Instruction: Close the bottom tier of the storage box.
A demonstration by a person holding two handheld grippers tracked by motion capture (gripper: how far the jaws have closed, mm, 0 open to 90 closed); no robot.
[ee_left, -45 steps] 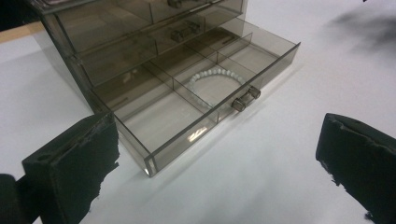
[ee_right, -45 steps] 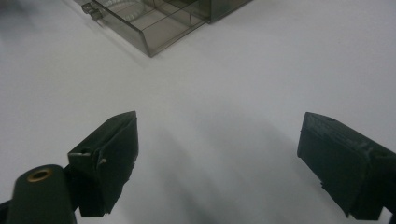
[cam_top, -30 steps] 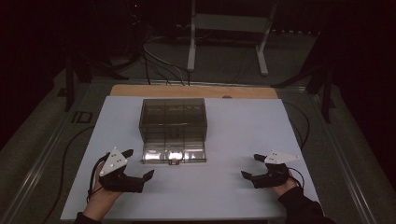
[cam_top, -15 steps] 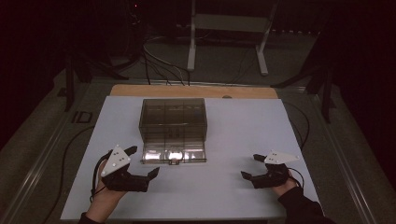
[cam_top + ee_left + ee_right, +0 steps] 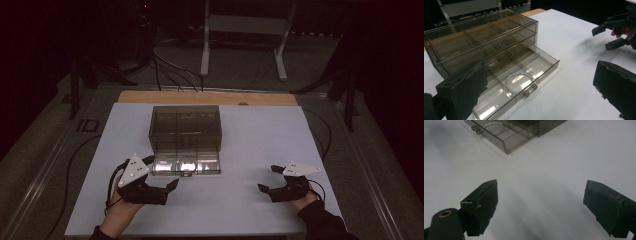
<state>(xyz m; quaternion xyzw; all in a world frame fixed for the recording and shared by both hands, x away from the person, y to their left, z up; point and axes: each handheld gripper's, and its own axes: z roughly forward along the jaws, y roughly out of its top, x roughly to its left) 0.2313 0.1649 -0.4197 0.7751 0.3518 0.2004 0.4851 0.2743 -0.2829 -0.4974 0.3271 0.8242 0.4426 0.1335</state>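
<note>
A smoky see-through drawer box (image 5: 185,125) stands mid-table, its bottom drawer (image 5: 186,165) pulled out toward me. A pale bead bracelet (image 5: 187,163) lies in the drawer's middle compartment, behind the small knob (image 5: 530,90). My left gripper (image 5: 160,172) is open just left of the drawer's front corner, touching nothing. In the left gripper view the jaws of my left gripper (image 5: 540,92) frame the drawer (image 5: 519,75) and bracelet (image 5: 520,81). My right gripper (image 5: 269,178) is open over bare mat at the right, with nothing between its jaws (image 5: 545,207); the drawer (image 5: 506,135) lies farther off.
A white mat (image 5: 250,130) covers the wooden table (image 5: 205,97). Cables trail from both grippers along the mat's sides. Beyond the table, in the dark, stand a metal frame (image 5: 245,30) and floor cables. The right gripper (image 5: 614,32) appears at the far right of the left gripper view.
My left gripper has edged right and forward, closer to the open drawer's corner. The right gripper has stayed almost still. The drawer and bracelet have not moved.
</note>
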